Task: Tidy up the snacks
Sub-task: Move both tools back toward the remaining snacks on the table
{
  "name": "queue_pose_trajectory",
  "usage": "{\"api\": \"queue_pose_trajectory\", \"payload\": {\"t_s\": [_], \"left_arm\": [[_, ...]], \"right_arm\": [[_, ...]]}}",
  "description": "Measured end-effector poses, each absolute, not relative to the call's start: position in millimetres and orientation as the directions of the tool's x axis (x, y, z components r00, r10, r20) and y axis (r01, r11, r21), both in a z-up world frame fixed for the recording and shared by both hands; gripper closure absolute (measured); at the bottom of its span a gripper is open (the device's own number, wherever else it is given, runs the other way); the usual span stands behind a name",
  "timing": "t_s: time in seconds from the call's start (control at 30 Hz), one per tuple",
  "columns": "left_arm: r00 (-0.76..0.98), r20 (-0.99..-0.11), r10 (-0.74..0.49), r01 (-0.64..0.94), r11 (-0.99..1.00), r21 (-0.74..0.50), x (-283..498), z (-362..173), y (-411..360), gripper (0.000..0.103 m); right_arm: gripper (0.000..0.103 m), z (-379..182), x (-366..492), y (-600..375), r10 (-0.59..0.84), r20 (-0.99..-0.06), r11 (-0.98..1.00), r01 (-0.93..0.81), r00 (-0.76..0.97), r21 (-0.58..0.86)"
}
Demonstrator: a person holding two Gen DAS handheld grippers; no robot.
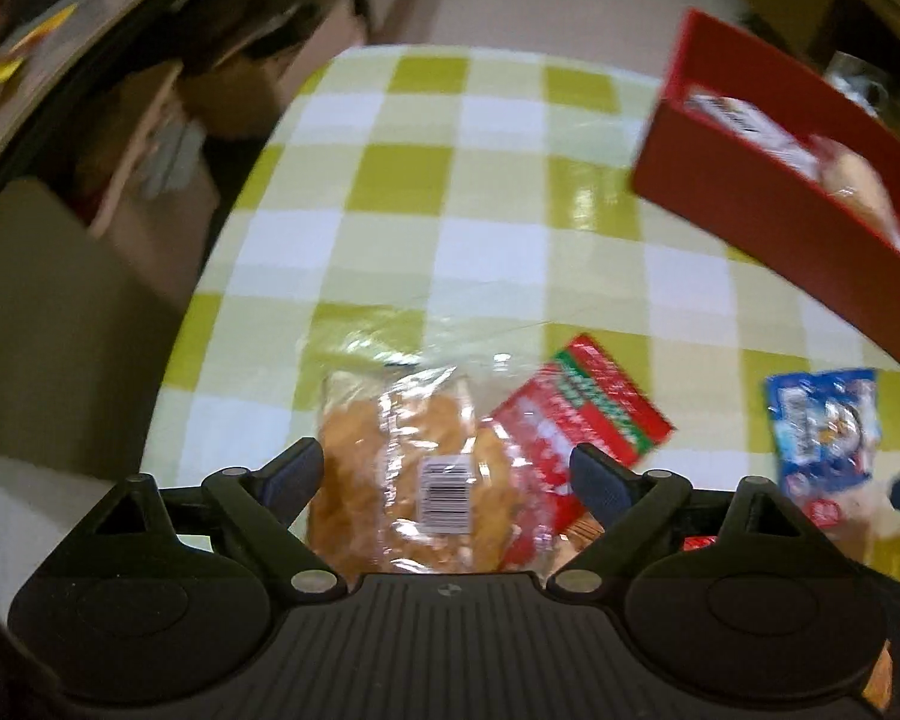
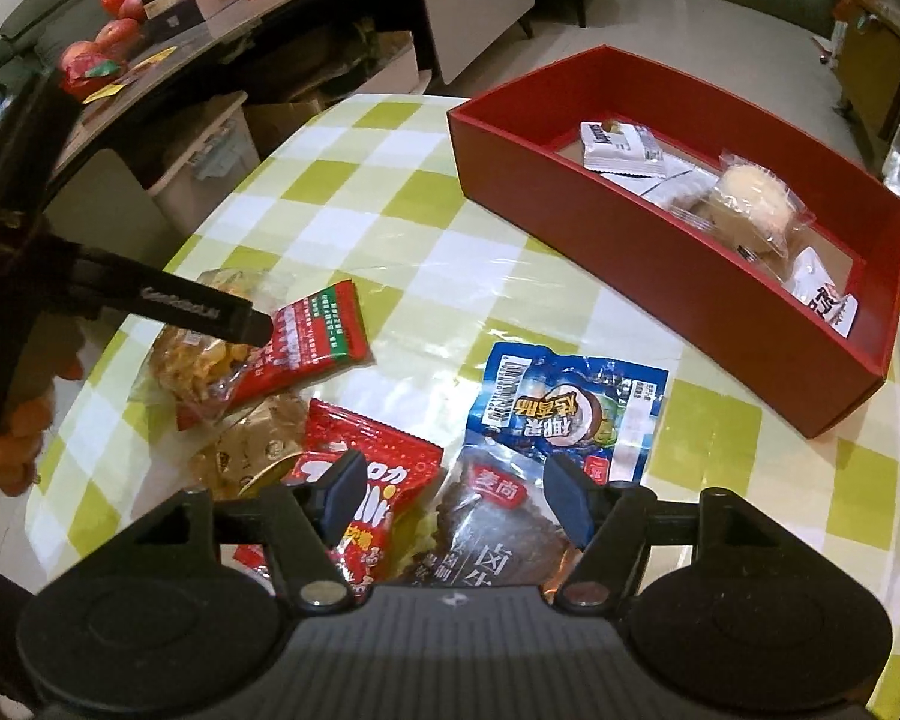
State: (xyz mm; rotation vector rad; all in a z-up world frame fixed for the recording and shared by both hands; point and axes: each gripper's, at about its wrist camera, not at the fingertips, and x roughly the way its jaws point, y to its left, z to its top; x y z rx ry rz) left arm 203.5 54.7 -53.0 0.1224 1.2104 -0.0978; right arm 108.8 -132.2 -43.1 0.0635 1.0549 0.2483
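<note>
A clear bag of golden-brown snack (image 1: 414,468) with a barcode label lies on the checked tablecloth (image 1: 450,192). My left gripper (image 1: 447,474) is open, its two fingers standing either side of the bag. A red-and-green packet (image 1: 576,420) overlaps the bag's right side. In the right wrist view my right gripper (image 2: 456,498) is open over a dark brown packet (image 2: 492,528), with a red packet (image 2: 366,474) under its left finger and a blue packet (image 2: 564,408) just beyond. The red box (image 2: 660,240) at the far right holds several wrapped snacks.
The red box (image 1: 750,198) sits tilted at the upper right of the left wrist view, the blue packet (image 1: 822,426) below it. A golden round-printed packet (image 2: 252,450) lies by the red one. The table edge (image 2: 168,264) curves along the left. Shelves and cardboard boxes (image 2: 210,144) stand beyond.
</note>
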Motion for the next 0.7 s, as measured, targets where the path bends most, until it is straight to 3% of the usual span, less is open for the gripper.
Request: {"api": "queue_pose_trajectory", "payload": {"t_s": [0.13, 0.37, 0.7], "left_arm": [[0.313, -0.950, 0.006, 0.084, 0.996, 0.034, 209.9, -65.3, 61.1, 0.004], [0.272, -0.961, -0.054, 0.017, 0.999, -0.052, 209.8, -66.7, 73.8, 0.020], [0.353, -0.929, -0.108, -0.021, 0.992, -0.123, 164.6, -21.5, 81.9, 0.021]], "right_arm": [[0.030, -45.5, 109.2, -130.5, 0.229, -0.857, 0.970, -0.178, 0.461, 0.164], [0.030, -51.8, 113.2, -125.5, 0.251, -0.861, 0.966, -0.174, 0.442, 0.192], [0.029, -69.8, 120.7, -91.2, 0.343, -0.856, 0.939, -0.137, 0.386, 0.315]]}}
